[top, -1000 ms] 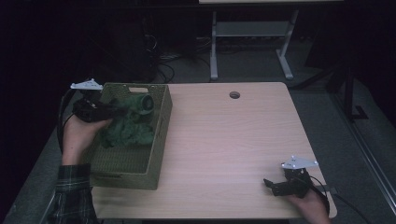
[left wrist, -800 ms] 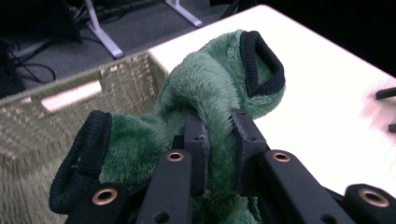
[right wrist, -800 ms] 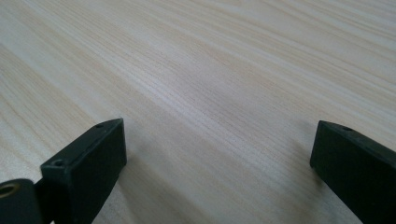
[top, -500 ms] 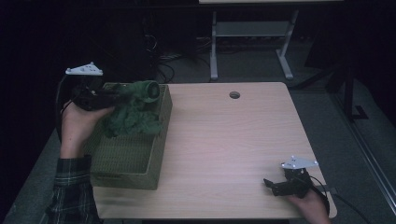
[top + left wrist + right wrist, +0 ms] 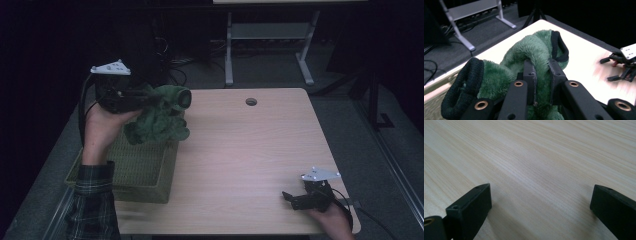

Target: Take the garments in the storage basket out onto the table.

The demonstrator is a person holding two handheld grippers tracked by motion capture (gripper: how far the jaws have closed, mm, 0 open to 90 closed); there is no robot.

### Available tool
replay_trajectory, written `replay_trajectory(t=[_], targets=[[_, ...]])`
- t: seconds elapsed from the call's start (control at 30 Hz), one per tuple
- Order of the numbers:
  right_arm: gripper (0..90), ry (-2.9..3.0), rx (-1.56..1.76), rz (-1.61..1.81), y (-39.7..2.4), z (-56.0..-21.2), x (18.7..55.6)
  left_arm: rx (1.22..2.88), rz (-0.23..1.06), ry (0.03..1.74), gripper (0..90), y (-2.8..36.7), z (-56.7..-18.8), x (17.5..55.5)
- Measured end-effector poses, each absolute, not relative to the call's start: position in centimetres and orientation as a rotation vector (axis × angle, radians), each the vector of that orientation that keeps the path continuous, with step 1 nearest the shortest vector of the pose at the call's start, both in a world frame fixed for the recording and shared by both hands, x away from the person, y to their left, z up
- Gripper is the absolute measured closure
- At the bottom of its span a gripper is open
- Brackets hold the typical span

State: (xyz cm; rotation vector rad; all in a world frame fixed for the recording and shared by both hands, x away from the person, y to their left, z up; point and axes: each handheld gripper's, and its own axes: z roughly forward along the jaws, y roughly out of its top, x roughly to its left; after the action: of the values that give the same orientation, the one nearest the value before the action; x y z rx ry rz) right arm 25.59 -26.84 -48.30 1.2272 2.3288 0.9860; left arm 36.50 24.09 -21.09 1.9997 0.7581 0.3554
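Pinching the green fleece garment [image 5: 534, 52] between its jaws, the left claw [image 5: 541, 75] holds it above the basket [image 5: 145, 165].

A light wooden table [image 5: 260, 150] has a round grommet hole [image 5: 251, 101] near its far edge. Beyond it, on the dark floor, stands a grey metal frame [image 5: 265, 35], with loose cables [image 5: 182, 62] lying to its left.

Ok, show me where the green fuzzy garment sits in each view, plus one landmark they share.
High view: green fuzzy garment upper left, held above the woven basket by the left tool.
Left gripper view: centre, pinched between the two black jaws.
Right gripper view: not in it; open jaws over bare wood.
Shared landmark: the light wooden table.
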Motion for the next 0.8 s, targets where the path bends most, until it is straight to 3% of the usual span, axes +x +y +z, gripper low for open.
replay_trajectory(t=[0.8], targets=[[3.2,2.329,1.236,0.987,-26.8,-48.3,25.6,2.074,0.231,0.576,79.3,13.4,-22.2,37.1]])
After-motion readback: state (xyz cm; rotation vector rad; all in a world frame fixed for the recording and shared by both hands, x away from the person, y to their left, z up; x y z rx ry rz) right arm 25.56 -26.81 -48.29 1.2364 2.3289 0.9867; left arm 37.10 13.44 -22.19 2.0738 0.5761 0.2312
